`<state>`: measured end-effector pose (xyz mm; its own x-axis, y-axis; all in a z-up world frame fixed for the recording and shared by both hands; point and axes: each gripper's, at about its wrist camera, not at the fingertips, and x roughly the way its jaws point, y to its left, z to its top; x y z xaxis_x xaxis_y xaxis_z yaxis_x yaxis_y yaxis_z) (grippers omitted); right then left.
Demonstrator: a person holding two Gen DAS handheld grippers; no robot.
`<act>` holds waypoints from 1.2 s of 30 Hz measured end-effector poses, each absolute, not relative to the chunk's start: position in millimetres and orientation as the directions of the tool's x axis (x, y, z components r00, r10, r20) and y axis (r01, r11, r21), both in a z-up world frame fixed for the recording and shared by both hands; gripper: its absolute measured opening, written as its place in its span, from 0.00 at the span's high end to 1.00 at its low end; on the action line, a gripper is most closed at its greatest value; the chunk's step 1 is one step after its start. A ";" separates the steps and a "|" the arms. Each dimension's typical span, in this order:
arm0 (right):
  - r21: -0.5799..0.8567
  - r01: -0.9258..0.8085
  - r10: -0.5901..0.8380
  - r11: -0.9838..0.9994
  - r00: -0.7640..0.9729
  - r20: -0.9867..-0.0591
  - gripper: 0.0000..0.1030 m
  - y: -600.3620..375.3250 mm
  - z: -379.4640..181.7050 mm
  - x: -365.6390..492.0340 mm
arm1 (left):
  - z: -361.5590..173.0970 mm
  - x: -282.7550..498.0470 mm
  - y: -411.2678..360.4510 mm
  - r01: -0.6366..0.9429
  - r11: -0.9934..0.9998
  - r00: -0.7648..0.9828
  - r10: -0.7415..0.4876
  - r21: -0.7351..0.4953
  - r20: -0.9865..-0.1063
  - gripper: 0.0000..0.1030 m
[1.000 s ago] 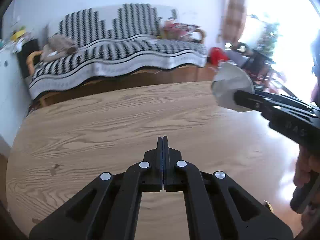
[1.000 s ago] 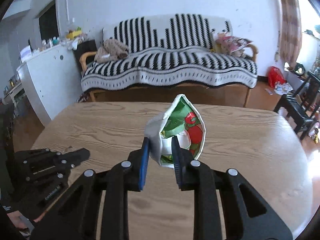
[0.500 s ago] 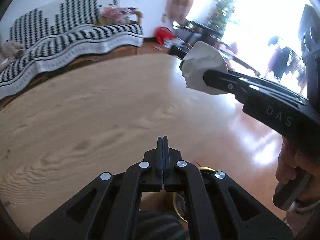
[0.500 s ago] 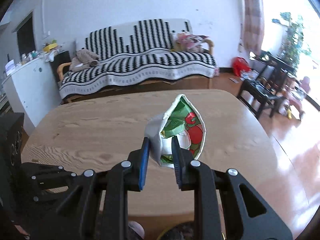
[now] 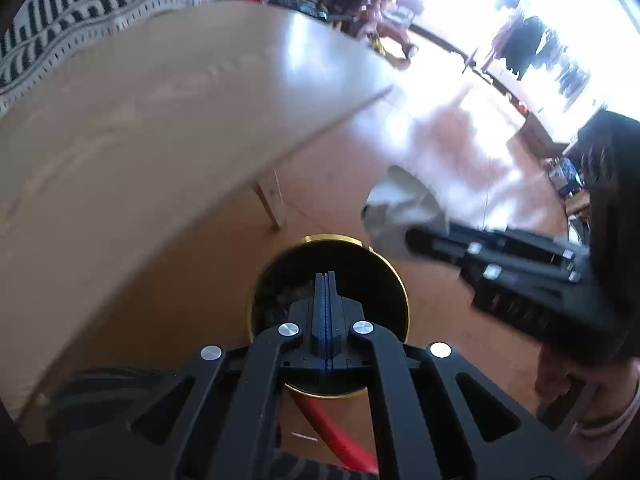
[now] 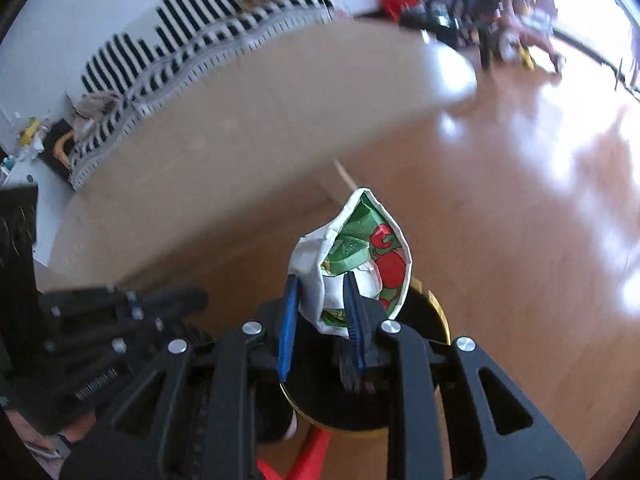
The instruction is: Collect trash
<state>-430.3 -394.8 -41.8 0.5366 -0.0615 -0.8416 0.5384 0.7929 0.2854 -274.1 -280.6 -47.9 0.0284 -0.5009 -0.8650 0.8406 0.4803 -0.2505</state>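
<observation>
My right claw (image 6: 320, 312) is clamped on the crumpled wrapper (image 6: 360, 268), white outside, green and red print inside, blue pads pinching its lower end so most of it sticks out past the tips. My left claw (image 5: 326, 316) is pressed fully closed with nothing between the pads. Step in hand, as I read it: the drop-off. The wrapper is off the wooden table (image 6: 248, 128) and sits over the floor, close to the gold-rimmed bin (image 6: 434, 312). From the left wrist view the wrapper (image 5: 404, 208) hangs just past the far-right edge of the bin's rim (image 5: 332, 240), not yet over the opening. Next move needs the right claw shifted in over the mouth, tips tilted down, then released; the wrapper is light and springy, so it may cling to a pad or catch the rim. Bin contents: dark interior, something dark and lumpy at the left inner side, can't tell what. Both views are motion-blurred. A red tube (image 5: 332, 436) runs along the floor under the bin.
</observation>
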 end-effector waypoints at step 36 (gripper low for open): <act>0.167 0.754 -0.243 0.635 0.400 -0.884 0.07 -437.6 -74.5 -424.7 | 5.4 -205.9 -227.7 0.736 0.647 0.286 -0.566 -0.202 -0.773 0.06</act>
<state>-424.7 -437.6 -74.5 0.4001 -0.2432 -0.8836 0.7541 0.6353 0.1666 -205.9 -227.7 5.4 0.2860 -0.5664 -0.7729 0.7356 0.6467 -0.2017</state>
